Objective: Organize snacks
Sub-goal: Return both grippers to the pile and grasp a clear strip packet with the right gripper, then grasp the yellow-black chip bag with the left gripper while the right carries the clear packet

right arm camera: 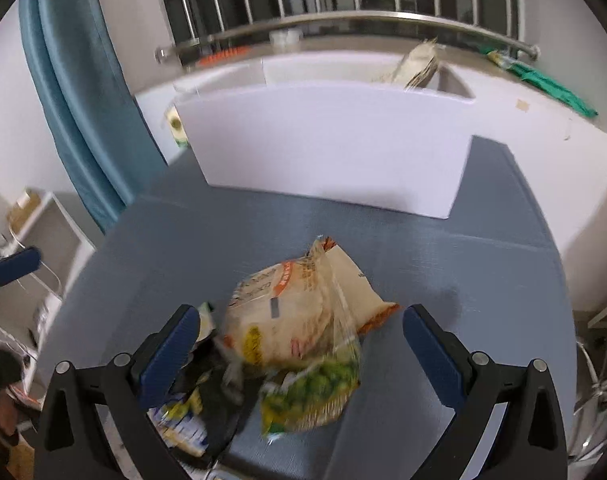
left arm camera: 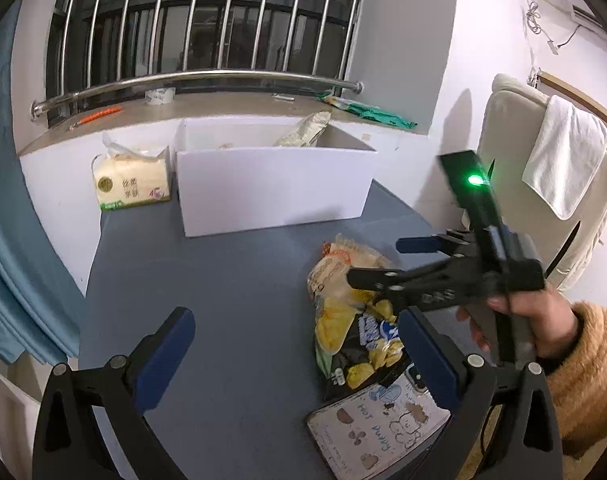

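Snacks lay heaped on the near right part of the grey table [left arm camera: 231,288]: a pale cream bag with orange trim [right arm camera: 303,304] on top, a clear pouch of green and yellow pieces [right arm camera: 315,392] nearer, and a dark packet with blue and yellow print [left arm camera: 367,340] beside them. All three looked crinkled, soft and light, likely to slide or deform under a pinch.

Beyond them, at the far side of the table, stood the white box [left arm camera: 275,188], open-topped, with one pale bag [left arm camera: 307,130] already leaning inside at its far right corner, so it was probably the place where the snacks belonged. A tissue pack [left arm camera: 133,180] sat just left of the box, and a printed card [left arm camera: 375,428] lay near the table's near edge.

The right gripper [right arm camera: 301,356] hung over the heap with its fingers spread wide, straddling the cream bag without touching it, seemingly lined up for a pick. The left gripper [left arm camera: 299,354] was likewise wide open, holding nothing, over bare table left of the heap.
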A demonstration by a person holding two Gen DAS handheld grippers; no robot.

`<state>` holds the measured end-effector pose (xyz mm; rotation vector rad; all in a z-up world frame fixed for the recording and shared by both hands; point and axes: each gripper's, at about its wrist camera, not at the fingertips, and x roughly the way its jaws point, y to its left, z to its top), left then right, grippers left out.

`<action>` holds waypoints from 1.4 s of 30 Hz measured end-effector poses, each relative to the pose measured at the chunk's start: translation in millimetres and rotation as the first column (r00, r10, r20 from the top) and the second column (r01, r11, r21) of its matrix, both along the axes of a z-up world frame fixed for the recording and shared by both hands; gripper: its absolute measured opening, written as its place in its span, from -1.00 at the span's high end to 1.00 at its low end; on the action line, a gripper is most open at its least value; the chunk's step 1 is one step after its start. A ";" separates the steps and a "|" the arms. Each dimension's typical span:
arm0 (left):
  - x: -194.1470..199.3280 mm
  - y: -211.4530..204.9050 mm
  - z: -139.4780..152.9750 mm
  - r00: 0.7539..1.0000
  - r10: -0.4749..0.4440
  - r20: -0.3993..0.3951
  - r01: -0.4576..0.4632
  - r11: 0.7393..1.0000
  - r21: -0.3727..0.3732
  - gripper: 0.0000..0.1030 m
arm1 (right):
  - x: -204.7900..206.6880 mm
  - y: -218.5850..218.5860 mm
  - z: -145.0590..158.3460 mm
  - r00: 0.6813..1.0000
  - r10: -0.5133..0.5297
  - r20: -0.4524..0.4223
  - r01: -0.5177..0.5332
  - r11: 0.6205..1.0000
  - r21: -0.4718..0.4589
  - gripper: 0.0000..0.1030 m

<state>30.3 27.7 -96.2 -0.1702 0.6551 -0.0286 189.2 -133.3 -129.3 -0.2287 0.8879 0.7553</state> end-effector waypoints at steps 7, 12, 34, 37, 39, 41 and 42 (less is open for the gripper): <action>-2.0 7.4 -11.0 1.000 0.017 -0.025 -0.017 1.000 -0.024 -1.00 | 8.3 19.1 -16.0 0.998 0.059 0.007 -0.058 0.995 -0.084 -0.01; -1.2 9.9 -17.7 0.999 0.022 -0.041 -0.024 0.999 -0.047 -1.00 | 10.9 9.1 2.8 0.997 0.076 -0.034 -0.075 0.997 0.017 0.46; 76.1 -55.6 -67.0 0.948 -0.190 -0.254 0.161 0.978 -0.131 -0.55 | -22.6 -57.7 83.2 0.995 0.002 0.099 -0.021 0.981 0.194 0.66; 76.7 -47.4 -66.7 0.950 -0.191 -0.246 0.152 0.974 -0.171 -0.20 | -22.3 -66.7 76.6 0.997 -0.015 0.082 -0.002 0.980 0.199 0.66; 73.3 -45.6 -63.1 0.954 -0.182 -0.237 0.151 0.978 -0.141 -0.17 | -19.3 -72.2 71.3 0.998 -0.026 0.064 0.012 0.977 0.211 0.66; 70.5 -40.0 -57.1 0.963 -0.175 -0.204 0.141 0.976 -0.167 -0.16 | -16.7 -75.5 66.2 0.998 -0.034 0.051 0.022 0.976 0.218 0.66; 66.6 -33.6 -51.7 0.968 -0.168 -0.185 0.135 0.974 -0.181 -0.17 | -15.8 -76.8 64.5 0.998 -0.040 0.046 0.029 0.974 0.223 0.66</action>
